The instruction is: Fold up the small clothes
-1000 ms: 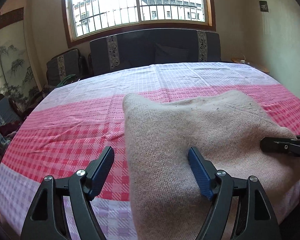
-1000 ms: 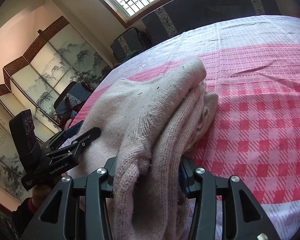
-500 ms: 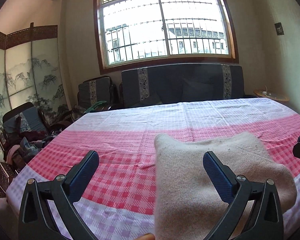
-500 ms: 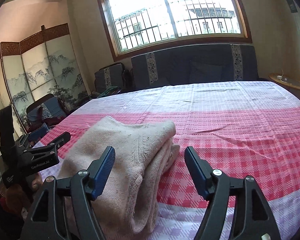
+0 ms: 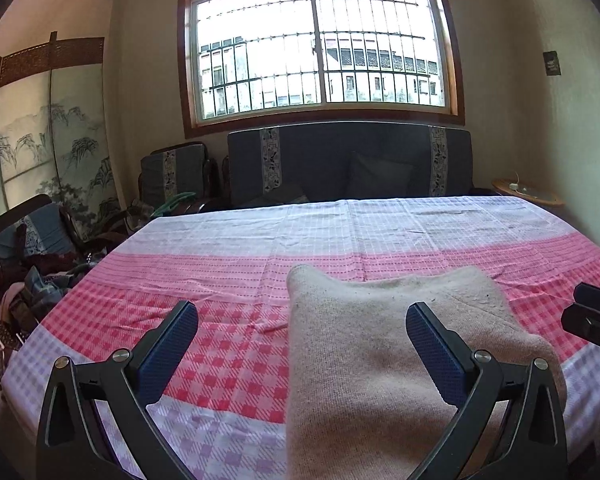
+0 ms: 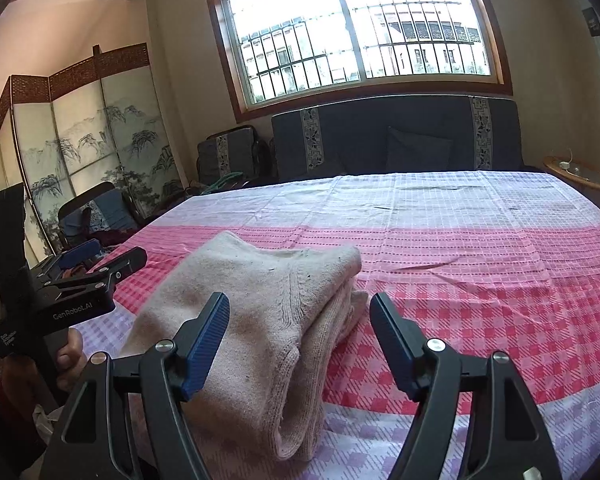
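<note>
The sweater (image 6: 268,312) is beige knit and lies folded in a thick bundle on the table (image 6: 480,280), near the front edge. Its folded layers show at the right side, and one end hangs a little over the front edge of the table. The table carries a checked cloth (image 5: 228,308) in pink, red and pale violet bands.

The right gripper (image 6: 300,340) is above the front part of the sweater. Its jaws have just been opening; the blue fingers (image 6: 206,344) now stand apart and do not press on the knit, which lies lower between and beyond them. The left gripper (image 5: 300,344) is at the left side of the sweater. Its fingers (image 5: 168,352) are wide apart too, having just opened fully; one is above the cloth, the other above the sweater, and I see no contact. In the right view a hand (image 6: 70,356) holds the grip of the left gripper at the left edge.

Behind the table there is a dark sofa (image 5: 348,164) under a barred window (image 5: 320,44). A painted screen (image 6: 100,148) stands at the left wall, with chairs (image 5: 172,176) and some clothes (image 5: 40,280) near it. A small round stand (image 6: 580,174) is at the right.
</note>
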`<state>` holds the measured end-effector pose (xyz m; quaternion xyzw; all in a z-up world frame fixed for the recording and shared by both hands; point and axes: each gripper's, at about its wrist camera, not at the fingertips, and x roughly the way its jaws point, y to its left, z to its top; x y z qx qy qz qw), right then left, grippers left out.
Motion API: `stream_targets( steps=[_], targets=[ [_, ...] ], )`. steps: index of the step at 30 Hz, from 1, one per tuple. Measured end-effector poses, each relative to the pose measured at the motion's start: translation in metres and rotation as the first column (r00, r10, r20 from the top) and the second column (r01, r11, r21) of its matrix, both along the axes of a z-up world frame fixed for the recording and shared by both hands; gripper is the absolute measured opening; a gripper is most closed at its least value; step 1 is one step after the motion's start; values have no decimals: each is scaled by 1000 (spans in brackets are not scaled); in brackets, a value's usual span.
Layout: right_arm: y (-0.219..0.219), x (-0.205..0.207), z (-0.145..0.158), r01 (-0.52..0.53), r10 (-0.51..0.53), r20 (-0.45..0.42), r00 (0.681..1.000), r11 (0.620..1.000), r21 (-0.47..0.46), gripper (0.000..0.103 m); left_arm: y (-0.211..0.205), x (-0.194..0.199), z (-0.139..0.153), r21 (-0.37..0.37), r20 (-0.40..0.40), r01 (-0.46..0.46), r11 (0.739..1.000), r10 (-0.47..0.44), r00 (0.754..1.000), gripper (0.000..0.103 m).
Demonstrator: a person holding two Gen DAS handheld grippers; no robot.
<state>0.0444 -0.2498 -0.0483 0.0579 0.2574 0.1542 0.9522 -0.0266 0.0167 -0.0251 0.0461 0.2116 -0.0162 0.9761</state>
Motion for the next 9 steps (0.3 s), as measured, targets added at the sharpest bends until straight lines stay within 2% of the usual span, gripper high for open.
stream_targets(
  steps=[4,9],
  targets=[
    [1,2,-4,9,-10,-15,1000,1000,-8,71,-2,-4,-2,10,36,-44,999,44,998,103],
    [3,2,-4,42,-43,-29,999,999,-34,73,-5,-6,-4,14,21,-43,999,42,999,103]
  ],
)
